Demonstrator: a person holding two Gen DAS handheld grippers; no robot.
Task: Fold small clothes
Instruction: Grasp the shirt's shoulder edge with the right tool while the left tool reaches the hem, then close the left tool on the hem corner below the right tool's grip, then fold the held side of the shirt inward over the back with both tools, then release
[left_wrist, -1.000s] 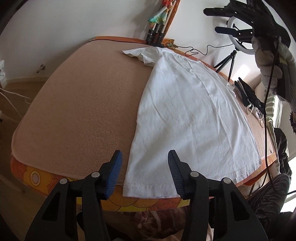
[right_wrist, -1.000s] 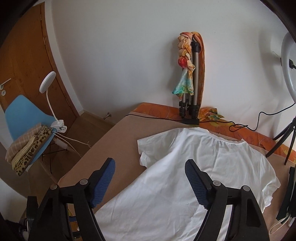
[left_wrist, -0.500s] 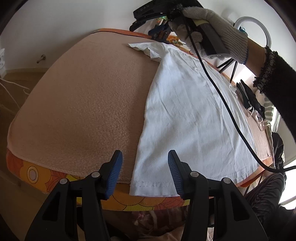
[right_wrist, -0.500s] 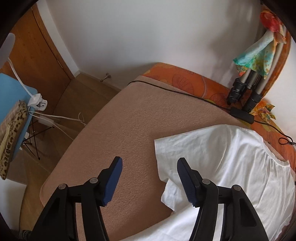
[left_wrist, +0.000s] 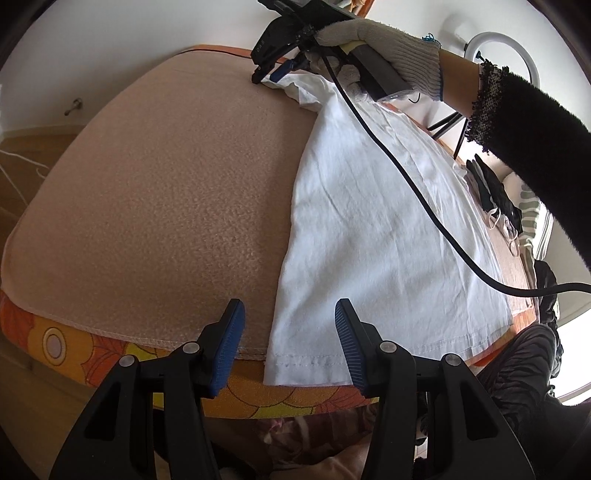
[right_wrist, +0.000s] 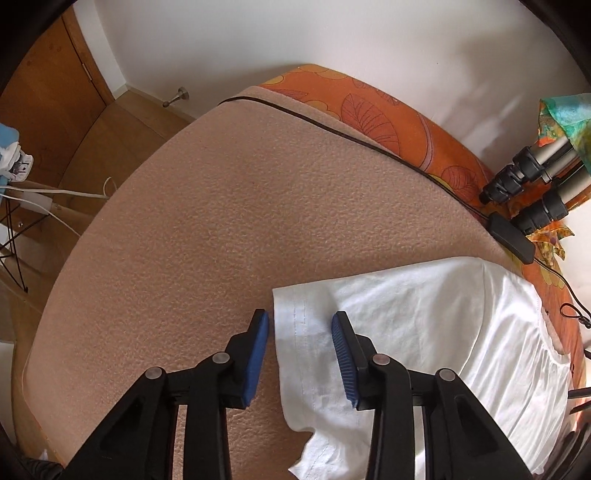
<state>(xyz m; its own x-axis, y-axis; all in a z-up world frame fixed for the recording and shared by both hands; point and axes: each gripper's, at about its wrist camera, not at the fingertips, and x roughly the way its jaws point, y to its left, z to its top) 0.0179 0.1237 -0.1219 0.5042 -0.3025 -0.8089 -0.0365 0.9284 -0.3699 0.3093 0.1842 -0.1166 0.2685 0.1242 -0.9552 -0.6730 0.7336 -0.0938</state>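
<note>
A: White wall behind, peach fleece blanket (left_wrist: 155, 206) over an orange floral cover (right_wrist: 388, 110). Where's the tee?

B: White t-shirt (left_wrist: 376, 221) lies flat on the blanket, hem at the near edge, sleeve at the far end. Hem corner sits between and just ahead of the left gripper (left_wrist: 290, 347) pads, hanging a bit over the blanket edge.

A: Left claw state?

B: About half open, nothing held; pads either side of the hem corner, no contact visible.

A: Right one?

B: Right gripper (right_wrist: 299, 354) is down at the sleeve (right_wrist: 306, 343), jaws closing. Sleeve hem is between the pads: right pad over the cloth, left pad just off the sleeve's edge, over blanket. Pads not pressing on it yet, as far as I can see.

A: Who's holding it?

B: Gloved hand (left_wrist: 384, 44) w/ a black fuzzy cuff, seen from the left cam, cable trailing across the shirt.

A: Around the claws?

B: Beyond the right gripper, upper right: tripod legs (right_wrist: 532, 184), a black adapter (right_wrist: 511, 238) and its thin cord along the blanket's far edge. Far left of it, wood floor and a door.
</note>
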